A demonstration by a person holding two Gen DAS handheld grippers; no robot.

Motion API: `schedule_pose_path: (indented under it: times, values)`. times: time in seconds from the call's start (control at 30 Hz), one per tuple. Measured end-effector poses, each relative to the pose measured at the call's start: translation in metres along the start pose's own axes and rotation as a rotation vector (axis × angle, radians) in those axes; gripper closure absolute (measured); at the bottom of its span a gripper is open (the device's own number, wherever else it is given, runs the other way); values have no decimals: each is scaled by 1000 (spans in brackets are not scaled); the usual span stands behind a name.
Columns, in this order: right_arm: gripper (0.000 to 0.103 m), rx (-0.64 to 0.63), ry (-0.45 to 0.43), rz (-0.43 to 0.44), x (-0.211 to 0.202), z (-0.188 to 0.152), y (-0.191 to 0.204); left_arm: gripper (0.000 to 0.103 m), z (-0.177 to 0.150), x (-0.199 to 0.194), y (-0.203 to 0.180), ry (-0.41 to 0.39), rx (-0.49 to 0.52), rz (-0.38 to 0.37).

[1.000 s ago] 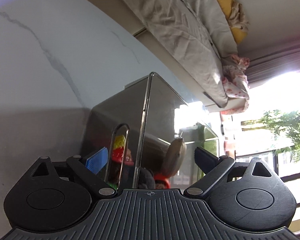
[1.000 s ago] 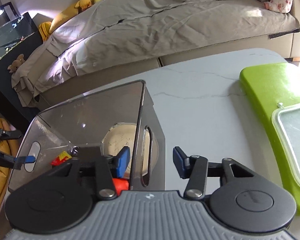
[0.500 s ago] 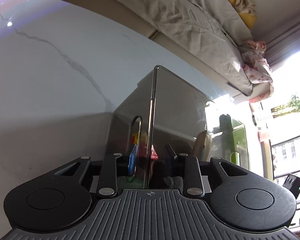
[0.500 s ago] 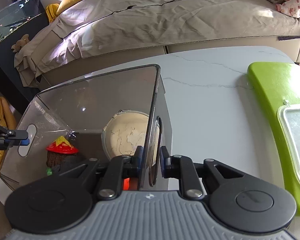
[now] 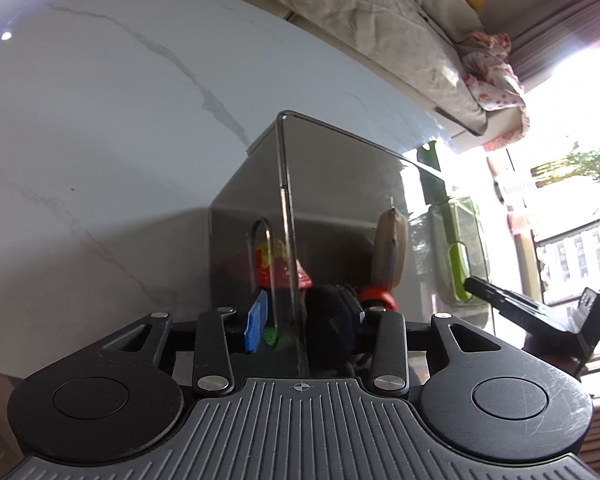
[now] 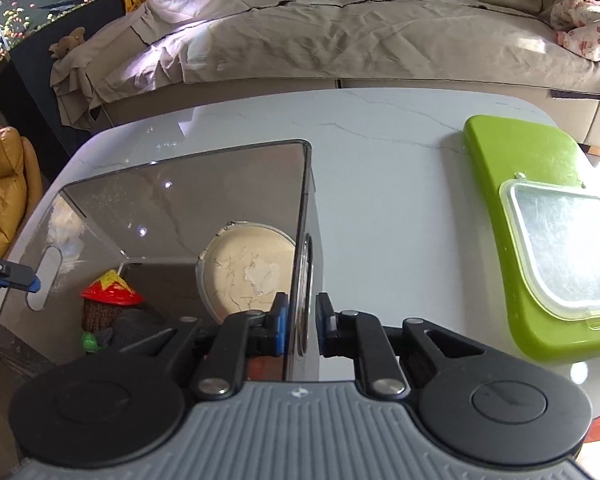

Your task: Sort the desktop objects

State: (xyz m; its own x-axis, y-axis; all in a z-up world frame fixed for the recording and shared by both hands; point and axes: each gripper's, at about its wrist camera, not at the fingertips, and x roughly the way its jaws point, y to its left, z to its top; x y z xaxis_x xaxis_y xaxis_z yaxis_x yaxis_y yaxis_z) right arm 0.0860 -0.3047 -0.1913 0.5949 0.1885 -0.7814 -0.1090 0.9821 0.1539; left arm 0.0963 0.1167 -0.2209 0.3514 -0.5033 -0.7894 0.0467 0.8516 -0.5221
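Observation:
A smoky clear plastic bin (image 6: 172,208) stands on the white marble table (image 6: 380,152). Inside lie a round beige disc (image 6: 248,268), a knitted toy with a red and yellow hat (image 6: 110,292) and a dark object. My right gripper (image 6: 302,326) is shut on the bin's right end wall at its handle slot. My left gripper (image 5: 300,320) is shut on the opposite end wall (image 5: 284,240) beside its slot; its fingertips also show in the right wrist view (image 6: 8,274). The right gripper shows in the left wrist view (image 5: 532,316).
A lime green tray (image 6: 512,152) with a clear lidded container (image 6: 560,240) on it lies at the table's right. A sofa draped in beige cloth (image 6: 340,32) runs behind the table. A fish tank (image 6: 28,20) and yellow chair (image 6: 4,184) are at left.
Both grippers went from open to shut on the bin's two end walls. The bin now looks raised and nearer in both views.

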Motion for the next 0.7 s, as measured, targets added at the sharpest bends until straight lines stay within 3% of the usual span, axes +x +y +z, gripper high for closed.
schedule_pose_path:
  times: [0.03, 0.1, 0.17, 0.23, 0.3, 0.4, 0.47, 0.6, 0.7]
  values:
    - [63, -4, -19, -29, -8, 2, 1, 30, -2, -8, -2, -31, 30, 50]
    - [60, -36, -95, -60, -30, 6, 11, 14, -7, -23, -8, -100, 96, 154]
    - [53, -82, -164, -58, -50, 13, 30, 10, -12, -34, -13, -162, 155, 248]
    - [32, -144, -152, 28, -55, 24, 59, 9, -16, -36, -17, -194, 190, 301]
    - [25, -206, -61, 146, -42, 33, 95, 8, -22, -32, -15, -175, 185, 274]
    - [25, -301, 113, 251, 0, 43, 151, 7, -33, -30, -4, -157, 130, 204]
    - [25, -411, 200, 245, 33, 44, 185, 6, -42, -31, 4, -169, 98, 183]
    - [25, -622, 330, 122, 96, 38, 228, 4, -65, -39, 26, -193, 37, 164]
    - [25, -631, 404, 117, 127, 37, 235, 4, -78, -45, 44, -202, -17, 154]
